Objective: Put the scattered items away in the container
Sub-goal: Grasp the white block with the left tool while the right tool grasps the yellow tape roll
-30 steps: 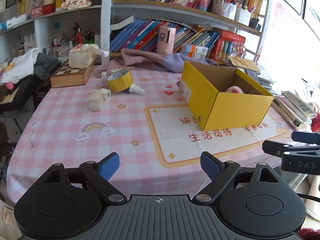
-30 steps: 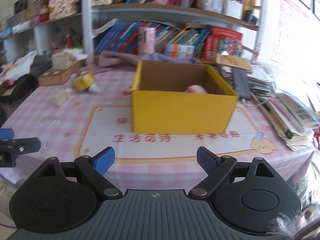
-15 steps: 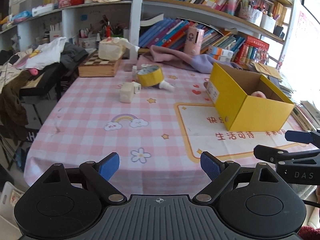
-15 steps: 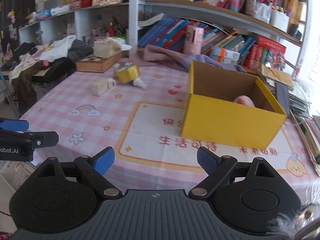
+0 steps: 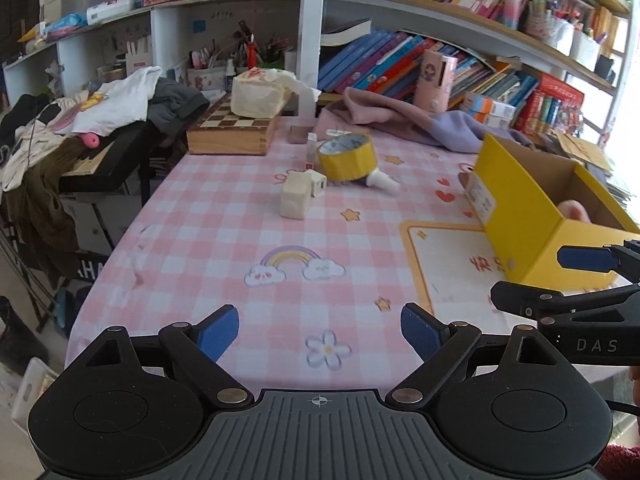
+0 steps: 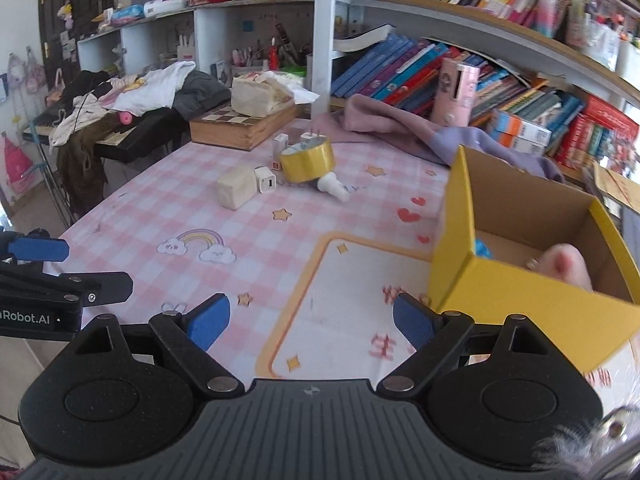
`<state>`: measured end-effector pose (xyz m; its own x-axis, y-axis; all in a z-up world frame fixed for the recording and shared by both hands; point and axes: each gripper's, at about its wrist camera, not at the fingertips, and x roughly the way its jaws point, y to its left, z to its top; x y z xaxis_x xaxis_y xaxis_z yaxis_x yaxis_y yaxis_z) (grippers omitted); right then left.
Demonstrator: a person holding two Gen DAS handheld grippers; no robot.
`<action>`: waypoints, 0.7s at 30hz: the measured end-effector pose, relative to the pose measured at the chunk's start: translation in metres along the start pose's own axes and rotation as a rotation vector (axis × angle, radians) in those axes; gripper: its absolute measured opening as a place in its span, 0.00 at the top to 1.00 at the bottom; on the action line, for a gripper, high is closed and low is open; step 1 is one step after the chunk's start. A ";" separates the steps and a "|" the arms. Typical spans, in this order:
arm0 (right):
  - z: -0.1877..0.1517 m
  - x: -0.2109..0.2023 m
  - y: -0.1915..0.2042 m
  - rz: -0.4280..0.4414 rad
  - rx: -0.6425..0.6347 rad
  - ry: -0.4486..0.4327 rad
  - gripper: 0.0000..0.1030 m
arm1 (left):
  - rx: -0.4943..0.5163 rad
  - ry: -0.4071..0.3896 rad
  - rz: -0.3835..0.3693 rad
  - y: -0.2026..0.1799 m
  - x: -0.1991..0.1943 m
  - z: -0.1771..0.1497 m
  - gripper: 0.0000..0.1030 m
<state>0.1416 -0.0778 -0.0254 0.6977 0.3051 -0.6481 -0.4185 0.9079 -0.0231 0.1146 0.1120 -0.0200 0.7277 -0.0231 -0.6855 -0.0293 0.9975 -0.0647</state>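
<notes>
Over the last second I swung both open, empty tongs, left gripper (image 5: 320,330) and right gripper (image 6: 311,319), off the yellow box (image 6: 532,292) toward the tape roll (image 5: 347,157) cluster left of it; next pick pending.

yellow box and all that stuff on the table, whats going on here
A person is tidying with a gripper in each hand. Both the left gripper and right gripper are open and hold nothing. The yellow tape roll, a cream block and a white charger lie loose on the pink tablecloth. The yellow box already holds a pink item.
</notes>
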 end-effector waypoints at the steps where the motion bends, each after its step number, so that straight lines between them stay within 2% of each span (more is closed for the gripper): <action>1: 0.005 0.006 -0.002 0.005 -0.006 0.002 0.14 | -0.002 0.001 0.004 0.000 0.005 0.003 0.12; 9: 0.046 0.057 -0.023 0.032 0.004 0.002 0.14 | 0.002 -0.025 0.032 0.004 0.052 0.035 0.13; 21: 0.116 0.146 -0.034 0.089 0.007 0.021 0.13 | 0.032 -0.004 0.064 0.007 0.127 0.077 0.14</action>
<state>0.3251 -0.0311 -0.0307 0.6456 0.3791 -0.6629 -0.4746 0.8793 0.0406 0.2594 0.1212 -0.0512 0.7276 0.0414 -0.6847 -0.0540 0.9985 0.0030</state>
